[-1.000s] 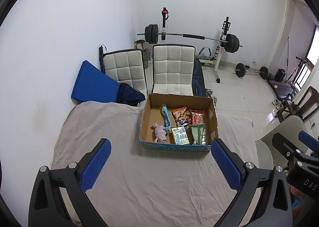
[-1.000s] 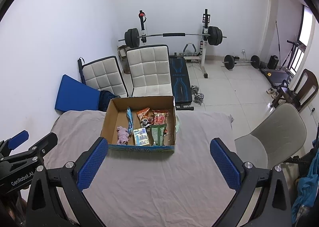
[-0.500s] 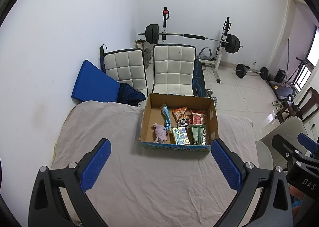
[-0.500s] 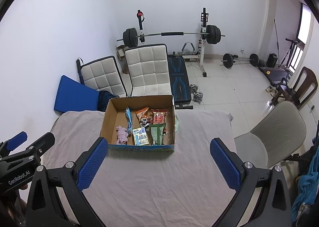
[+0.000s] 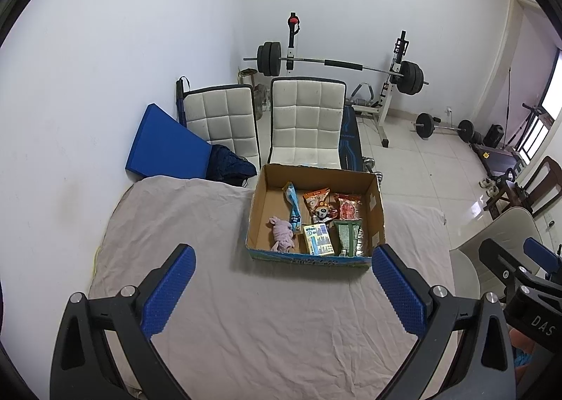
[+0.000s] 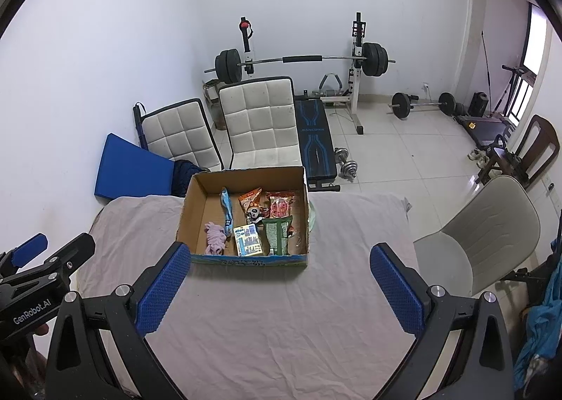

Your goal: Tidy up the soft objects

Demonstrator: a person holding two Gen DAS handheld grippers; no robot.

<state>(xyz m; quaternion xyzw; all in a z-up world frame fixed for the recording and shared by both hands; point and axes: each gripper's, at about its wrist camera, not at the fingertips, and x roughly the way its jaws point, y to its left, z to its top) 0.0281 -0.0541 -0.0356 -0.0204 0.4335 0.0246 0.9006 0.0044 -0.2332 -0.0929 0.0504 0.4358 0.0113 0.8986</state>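
An open cardboard box stands at the far side of a cloth-covered table. Inside lie a pink soft toy, a blue packet, snack bags and a small yellow-blue carton. My left gripper is open and empty, held above the table short of the box. My right gripper is open and empty beside it. Each gripper shows at the edge of the other's view.
Two white padded chairs stand behind the table. A blue mat leans on the left wall. A barbell rack, weights and a bench fill the back. A grey chair stands right of the table.
Both views have shifted very slightly; the grippers stay open and the box and its contents have not moved.
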